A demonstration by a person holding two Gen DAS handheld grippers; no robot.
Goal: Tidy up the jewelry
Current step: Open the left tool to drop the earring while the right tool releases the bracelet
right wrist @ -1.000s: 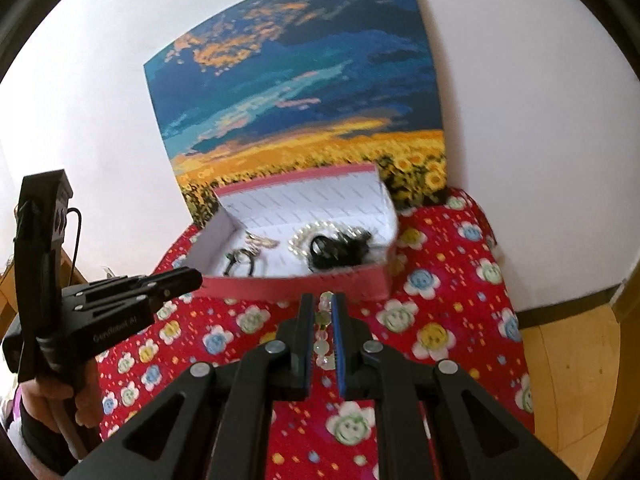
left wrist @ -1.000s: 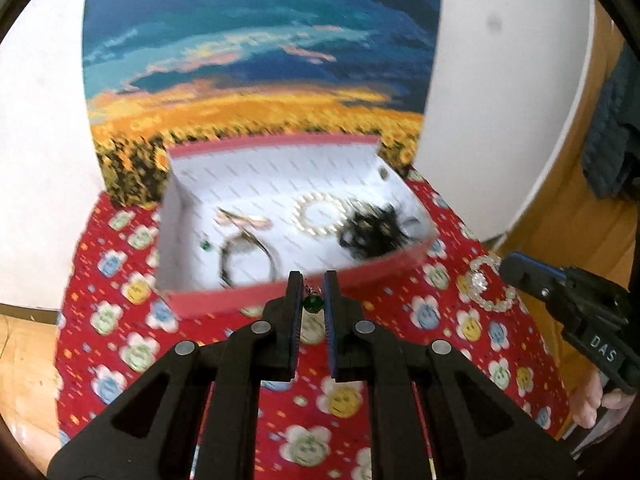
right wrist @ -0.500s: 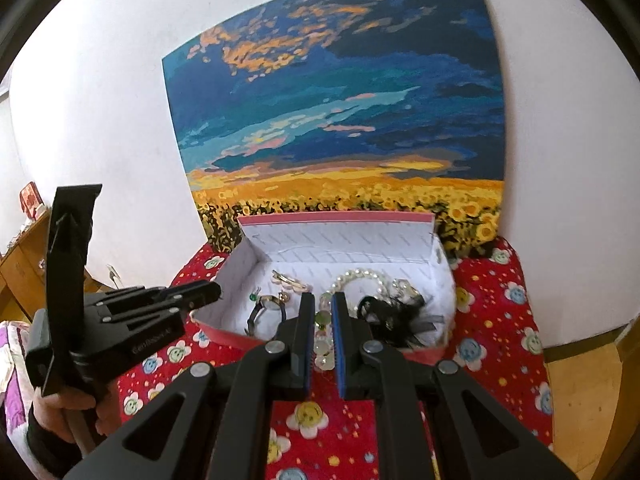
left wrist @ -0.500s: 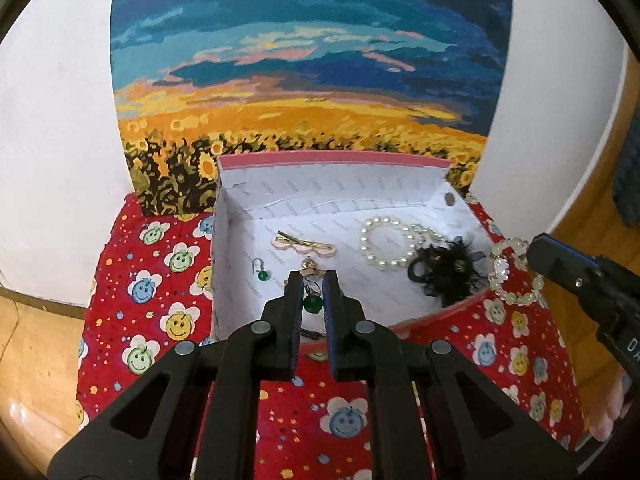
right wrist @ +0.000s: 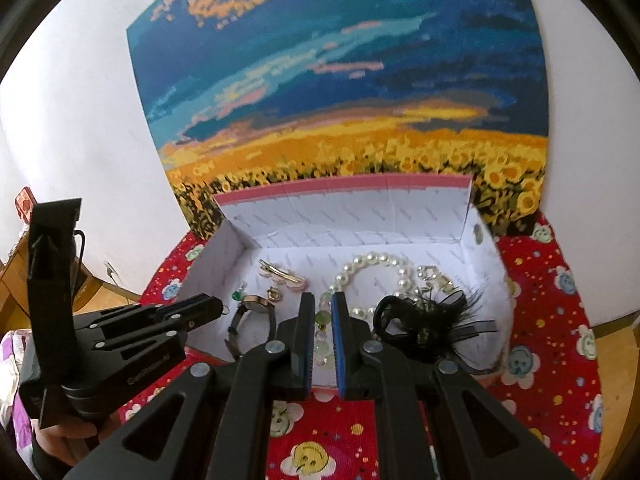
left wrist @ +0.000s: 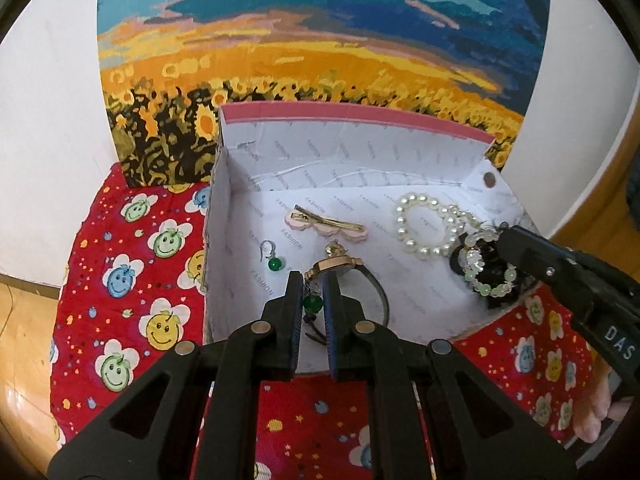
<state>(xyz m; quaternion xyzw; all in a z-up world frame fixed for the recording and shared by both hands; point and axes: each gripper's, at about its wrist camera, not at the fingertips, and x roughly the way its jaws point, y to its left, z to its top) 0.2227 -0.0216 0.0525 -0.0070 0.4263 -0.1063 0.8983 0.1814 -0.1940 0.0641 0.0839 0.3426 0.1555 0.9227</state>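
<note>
Now both grippers are over the box, where a second ago they were short of its front wall above the red cloth (left wrist: 160, 320). Nearest, the left gripper (left wrist: 312, 308) is clenched on a green earring (left wrist: 312, 304), its bead pinched between the jaws, hanging above the box floor over the watch (left wrist: 340, 266). Right gripper (right wrist: 323, 330) likewise clamped on a pale bead bracelet (left wrist: 486, 268), which dangles from its tip over the black feather clip (right wrist: 432, 320) at the box's right end. Neither piece let go yet. Just beyond the left jaws lies the matching earring (left wrist: 272, 260) on the white lining, so a drop here would likely pair them. Further in: pink-and-gold hair clip (left wrist: 324, 224), then pearl bracelet (left wrist: 424, 224) toward the right. Box (left wrist: 360, 116), pink-rimmed, sits against the sunflower painting (left wrist: 320, 40) on the wall. Judgement: carry phase looks finished; release into the box is the step in hand, and with both pieces in, little seems left outside on the cloth that I can see.
</note>
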